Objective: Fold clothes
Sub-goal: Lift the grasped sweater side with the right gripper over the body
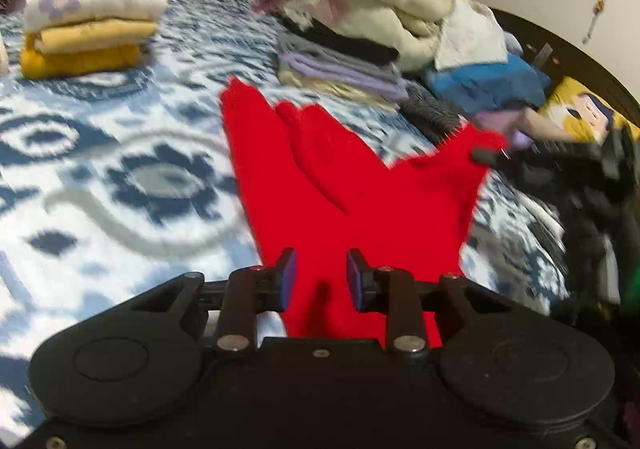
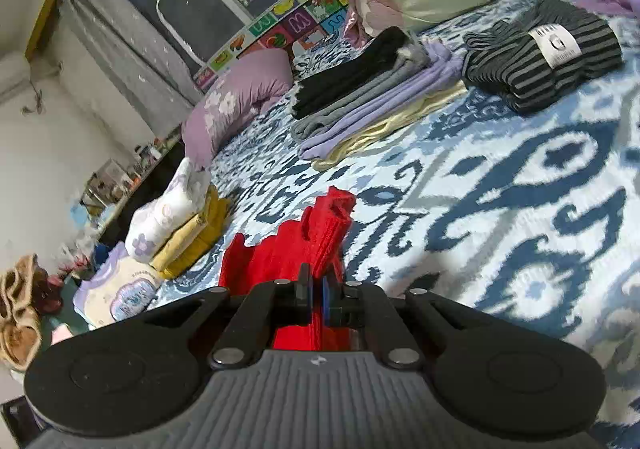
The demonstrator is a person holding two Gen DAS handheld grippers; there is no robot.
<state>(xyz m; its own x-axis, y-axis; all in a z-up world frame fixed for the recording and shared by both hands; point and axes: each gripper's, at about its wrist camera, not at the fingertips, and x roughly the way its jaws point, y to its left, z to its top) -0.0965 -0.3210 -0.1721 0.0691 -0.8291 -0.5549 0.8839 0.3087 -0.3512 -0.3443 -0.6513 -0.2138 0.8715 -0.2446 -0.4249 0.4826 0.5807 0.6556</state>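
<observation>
Red garment (image 1: 344, 177) spread on the blue-and-white patterned bedspread (image 1: 120, 177), gripped at two places.

Largest around it are a loose heap of cream and pink clothes (image 1: 384, 9) at the far side and a folded stack of black, grey and lilac pieces (image 2: 360, 89); a folded pile of white floral and yellow items (image 1: 88, 21) sits well apart, and a striped grey bundle (image 2: 548, 53) lies alone. The left gripper (image 1: 321, 277) has its fingers narrowly apart with red cloth bunched between them; whether the pads press it is unclear. The right gripper (image 2: 316, 299) is clamped tight on a gathered red edge.
</observation>
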